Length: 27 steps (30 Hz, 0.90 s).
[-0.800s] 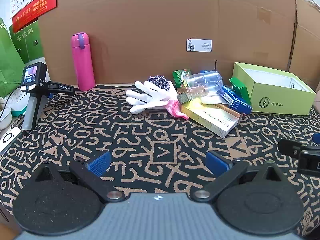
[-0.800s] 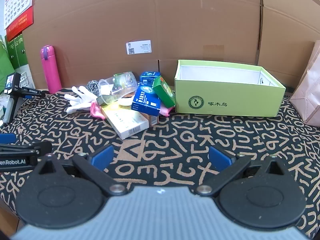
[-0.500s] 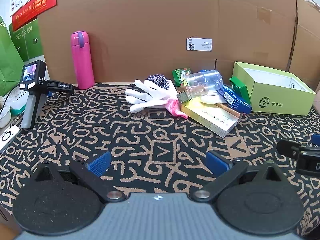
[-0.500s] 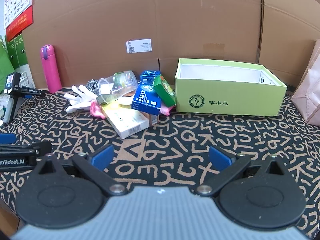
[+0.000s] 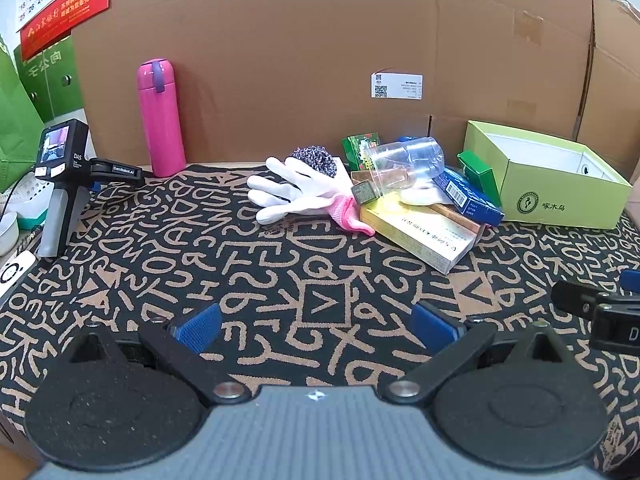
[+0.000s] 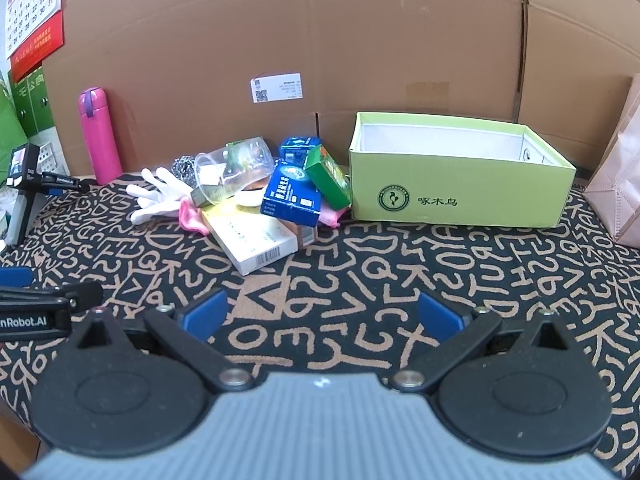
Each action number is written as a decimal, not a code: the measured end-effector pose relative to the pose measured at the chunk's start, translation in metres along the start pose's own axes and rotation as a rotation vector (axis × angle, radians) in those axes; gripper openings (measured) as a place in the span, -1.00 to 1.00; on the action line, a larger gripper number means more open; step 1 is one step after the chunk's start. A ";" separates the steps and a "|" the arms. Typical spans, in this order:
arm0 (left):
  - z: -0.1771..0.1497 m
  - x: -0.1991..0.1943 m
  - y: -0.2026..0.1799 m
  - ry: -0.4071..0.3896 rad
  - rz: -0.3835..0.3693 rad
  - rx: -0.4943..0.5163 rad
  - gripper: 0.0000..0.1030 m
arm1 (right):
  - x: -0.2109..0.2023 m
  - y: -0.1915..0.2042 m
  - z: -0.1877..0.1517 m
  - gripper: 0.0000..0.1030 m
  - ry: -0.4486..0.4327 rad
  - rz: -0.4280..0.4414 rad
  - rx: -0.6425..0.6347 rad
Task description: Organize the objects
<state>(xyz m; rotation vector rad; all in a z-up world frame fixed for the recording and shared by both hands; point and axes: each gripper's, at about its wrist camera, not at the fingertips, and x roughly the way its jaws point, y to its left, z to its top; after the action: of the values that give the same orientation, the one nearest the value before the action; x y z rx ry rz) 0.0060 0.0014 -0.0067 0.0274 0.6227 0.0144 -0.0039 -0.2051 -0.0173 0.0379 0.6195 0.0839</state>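
A heap of objects lies on the patterned cloth: a white glove [image 5: 296,192] [image 6: 158,196] with a pink cuff, a steel scourer [image 5: 314,158], a clear plastic cup [image 5: 404,164] [image 6: 236,170] on its side, a long yellow-white box [image 5: 420,234] [image 6: 256,240], a blue box [image 6: 292,196] [image 5: 468,196] and a green box [image 6: 328,176]. An open lime-green box [image 6: 460,196] [image 5: 560,196] stands to the right of the heap. My left gripper [image 5: 316,322] and right gripper [image 6: 322,316] hover open over bare cloth, well short of the heap, nothing between their fingers.
A pink flask [image 5: 160,116] [image 6: 99,134] stands at the back left against a cardboard wall [image 5: 320,40]. A spare handheld gripper device [image 5: 60,172] stands at the left. A pink bag [image 6: 620,184] is at the far right.
Both views have shifted only slightly; the objects sit a little lower and closer in the pictures. Nothing was taken hold of or moved on the cloth.
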 end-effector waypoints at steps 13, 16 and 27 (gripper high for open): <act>0.005 0.009 -0.002 0.017 -0.028 0.016 1.00 | 0.006 -0.002 0.001 1.00 0.014 -0.012 0.013; 0.006 0.012 -0.001 0.022 -0.030 0.016 1.00 | 0.010 -0.001 0.002 1.00 0.023 -0.012 0.014; 0.019 0.035 0.014 -0.029 -0.140 0.038 1.00 | 0.032 0.006 0.004 1.00 0.039 0.083 -0.021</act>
<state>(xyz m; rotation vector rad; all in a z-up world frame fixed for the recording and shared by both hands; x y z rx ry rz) 0.0452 0.0156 -0.0109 0.0211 0.5946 -0.1330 0.0242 -0.1965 -0.0318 0.0423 0.6555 0.1718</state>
